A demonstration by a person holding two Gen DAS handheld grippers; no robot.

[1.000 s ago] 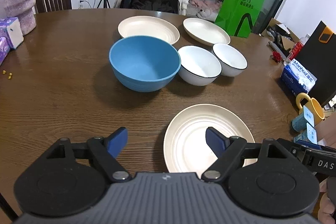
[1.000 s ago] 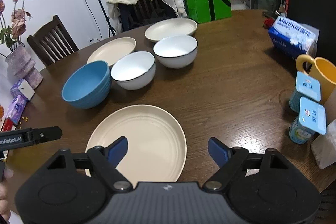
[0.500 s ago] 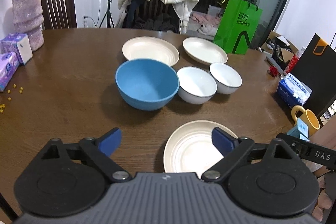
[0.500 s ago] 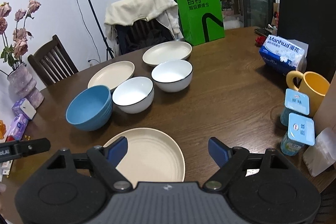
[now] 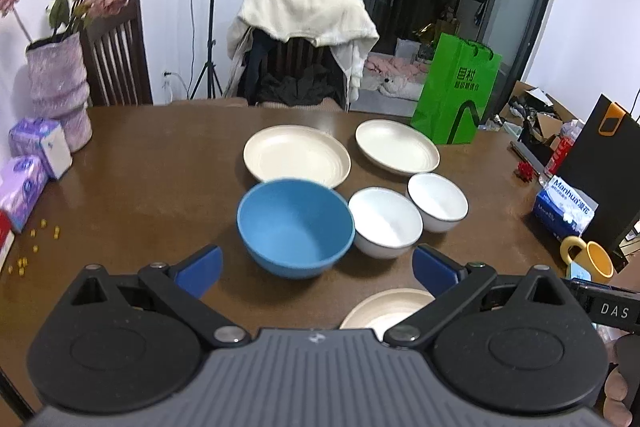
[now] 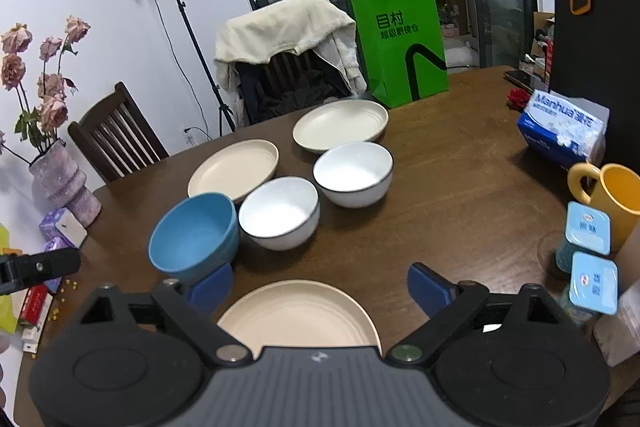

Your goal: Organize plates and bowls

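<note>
Both spread wide, holding nothing: left hand-held gripper (image 5: 316, 267), right hand-held gripper (image 6: 320, 287). On dark wood-grain surface (image 6: 460, 187): ridged round cream plate (image 6: 298, 315) nearest; matte blue bowl (image 6: 194, 237) touching glossy white dark-rimmed bowl (image 6: 280, 213).

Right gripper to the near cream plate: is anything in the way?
Nothing visible blocks it. The right gripper is open, and the near cream plate lies flat on the table just ahead between its fingers. The blue bowl sits to the left beyond the plate, close to the left finger, but off the direct line.
</note>
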